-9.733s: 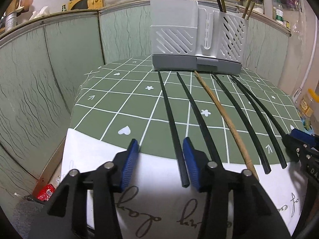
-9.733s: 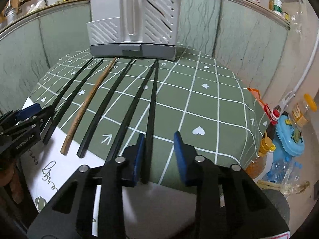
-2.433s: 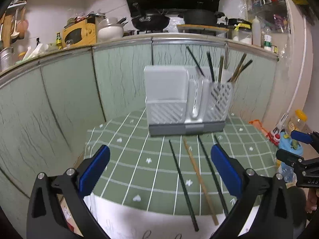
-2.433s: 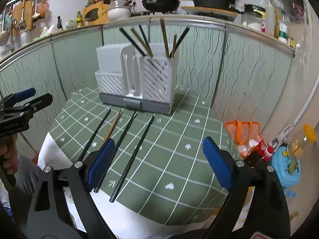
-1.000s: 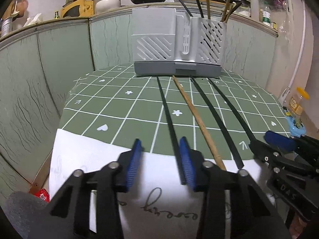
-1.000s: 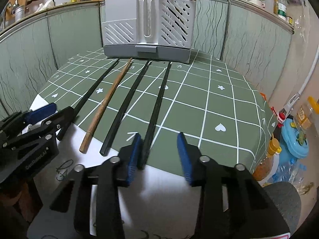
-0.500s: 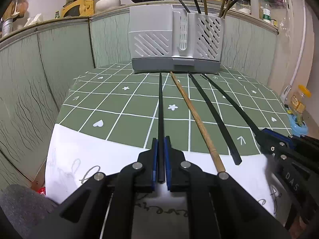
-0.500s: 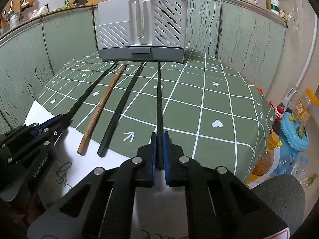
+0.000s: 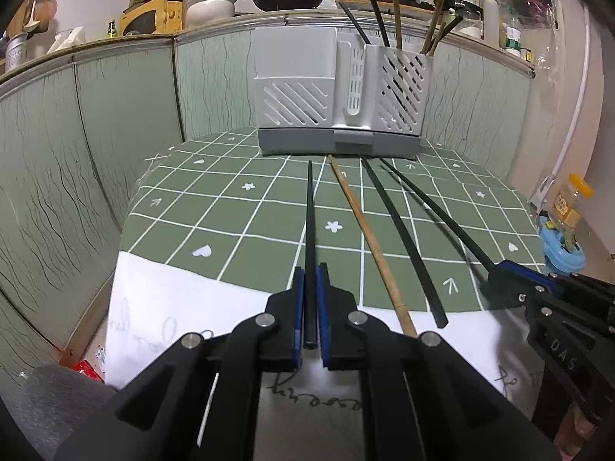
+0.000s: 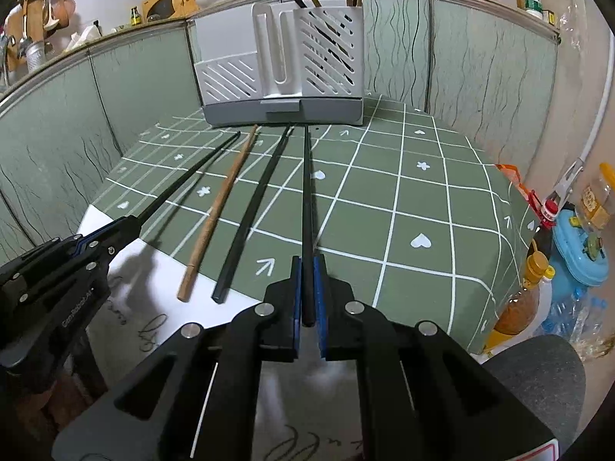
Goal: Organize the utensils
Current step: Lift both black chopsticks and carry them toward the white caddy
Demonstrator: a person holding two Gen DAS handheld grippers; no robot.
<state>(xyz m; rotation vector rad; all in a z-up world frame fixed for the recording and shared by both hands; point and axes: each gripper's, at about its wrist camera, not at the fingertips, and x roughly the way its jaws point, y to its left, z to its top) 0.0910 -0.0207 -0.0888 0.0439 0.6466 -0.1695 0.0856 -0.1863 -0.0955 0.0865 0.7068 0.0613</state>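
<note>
So this looks roughly past the halfway mark. The grey slotted plastic utensil holder (image 9: 338, 92) sits at the far edge of the table, which is covered in a green checked tablecloth (image 9: 238, 207), and its right-hand compartment already has a bunch of dark and wooden chopsticks (image 9: 399, 19) standing in it. Four sticks are left on the table, all laid lengthwise with tips pointing at the holder. The left gripper (image 9: 310, 307) is clamped on the near end of the leftmost long black chopstick (image 9: 309, 223), and the right gripper (image 10: 307, 292) is clamped on the rightmost black chopstick (image 10: 306, 192). Both sticks look like they're at or barely off the cloth, hard to say which. Between them, the brown wooden chopstick (image 9: 365, 230) and another black chopstick (image 9: 403, 246) lie untouched, their near ends by the white cloth (image 9: 161, 299) at the near edge. My guess is the two gripped ones go into the holder next, then the middle pair, and that's it. The holder's left compartment looks empty from here, though I can't see inside.
</note>
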